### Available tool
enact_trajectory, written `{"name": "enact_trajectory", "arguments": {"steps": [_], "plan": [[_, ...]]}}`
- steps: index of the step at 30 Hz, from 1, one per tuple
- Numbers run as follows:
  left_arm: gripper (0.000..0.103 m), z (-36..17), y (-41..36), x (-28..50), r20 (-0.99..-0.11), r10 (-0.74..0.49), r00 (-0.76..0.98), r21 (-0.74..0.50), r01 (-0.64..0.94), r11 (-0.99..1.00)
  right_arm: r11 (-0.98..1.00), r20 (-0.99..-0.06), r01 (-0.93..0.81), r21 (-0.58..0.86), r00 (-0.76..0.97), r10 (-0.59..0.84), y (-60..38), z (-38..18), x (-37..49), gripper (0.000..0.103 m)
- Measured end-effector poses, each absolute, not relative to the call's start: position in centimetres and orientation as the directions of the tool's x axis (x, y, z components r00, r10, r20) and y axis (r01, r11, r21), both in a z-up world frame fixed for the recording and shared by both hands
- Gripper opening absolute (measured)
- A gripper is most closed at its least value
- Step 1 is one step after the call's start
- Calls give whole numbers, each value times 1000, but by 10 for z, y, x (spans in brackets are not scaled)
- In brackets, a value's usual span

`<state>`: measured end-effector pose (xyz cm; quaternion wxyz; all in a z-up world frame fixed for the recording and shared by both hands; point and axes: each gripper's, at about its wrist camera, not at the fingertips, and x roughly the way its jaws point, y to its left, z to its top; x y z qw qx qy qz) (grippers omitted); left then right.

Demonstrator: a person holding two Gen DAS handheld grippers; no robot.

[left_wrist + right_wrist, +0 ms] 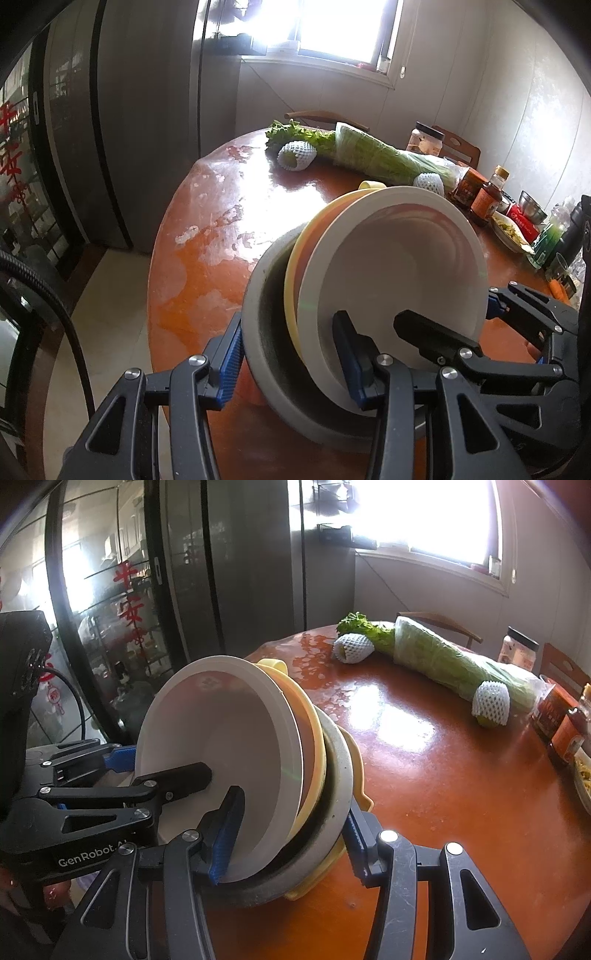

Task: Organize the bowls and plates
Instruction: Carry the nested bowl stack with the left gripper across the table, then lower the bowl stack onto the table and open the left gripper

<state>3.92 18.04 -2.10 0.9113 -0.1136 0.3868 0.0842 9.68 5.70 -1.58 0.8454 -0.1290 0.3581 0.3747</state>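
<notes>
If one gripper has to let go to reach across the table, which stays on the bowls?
Probably left stays. The left gripper spans the grey bowl through to the white bowl. The right gripper, nearer the open table, is freer to go.

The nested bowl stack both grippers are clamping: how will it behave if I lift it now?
The bowl stack is stiff but loosely nested, so the white bowl and yellow bowl could slide out when tilted. Glossy rims look slippery. The left gripper and right gripper each grip one edge, so uneven lifting may tip it.
</notes>
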Motion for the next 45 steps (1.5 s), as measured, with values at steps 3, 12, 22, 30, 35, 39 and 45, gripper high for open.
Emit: {"name": "enact_trajectory", "arguments": {"steps": [3,12,22,30,35,39,45], "plan": [[46,-21,181,39,-721,67,690,-141,-241,960,686,-702,-726,50,464,541,57,-16,98,54],[46,-21,181,38,-720,65,691,-142,-238,961,689,-698,-724,33,477,534,58,-16,99,54],[47,-19,182,38,-716,64,695,-145,-238,960,695,-698,-718,33,481,530,56,-16,99,54],[48,-15,179,37,-704,72,706,-139,-237,961,704,-692,-709,35,491,529,52,-13,100,61],[49,-12,177,35,-700,80,710,-133,-239,962,705,-686,-709,29,499,530,51,-10,99,61],[50,-8,176,31,-690,87,718,-126,-237,963,706,-682,-708,28,503,531,50,-8,97,62],[57,-1,179,23,-673,104,733,-119,-246,962,709,-668,-705,27,515,538,48,0,91,70]]}}
